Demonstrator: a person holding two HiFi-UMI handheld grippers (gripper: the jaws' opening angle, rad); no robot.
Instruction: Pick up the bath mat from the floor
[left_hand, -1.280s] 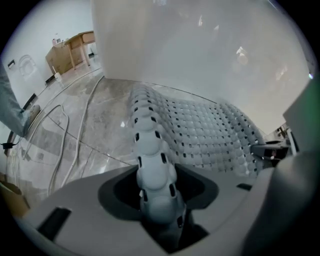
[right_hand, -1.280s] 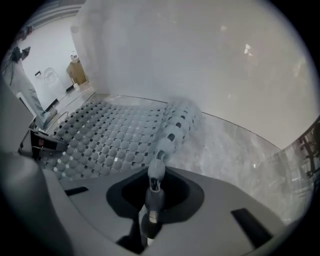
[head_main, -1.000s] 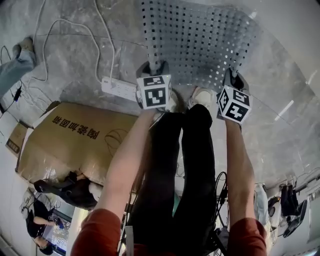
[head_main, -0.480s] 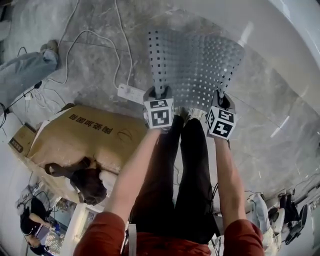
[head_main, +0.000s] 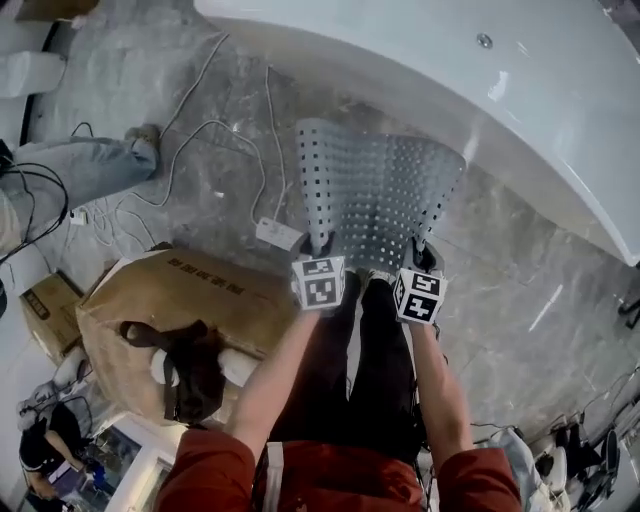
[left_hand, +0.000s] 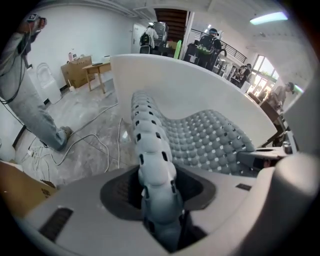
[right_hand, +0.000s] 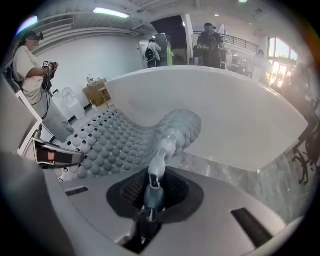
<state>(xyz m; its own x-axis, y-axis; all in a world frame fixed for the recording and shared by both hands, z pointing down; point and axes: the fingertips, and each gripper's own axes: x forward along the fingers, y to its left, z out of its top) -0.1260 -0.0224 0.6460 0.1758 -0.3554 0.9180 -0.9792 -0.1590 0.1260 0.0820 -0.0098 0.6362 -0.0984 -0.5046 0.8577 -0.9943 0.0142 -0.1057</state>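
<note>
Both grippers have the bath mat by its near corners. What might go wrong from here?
1. The right gripper is shut on just a thin strip of the bath mat, so that corner may slip out; the left gripper clamps a thicker fold.
2. The power strip and cables lie beside the mat's left edge; the hanging mat might snag them.
3. The mat's far end is near the bathtub and might brush it.
</note>
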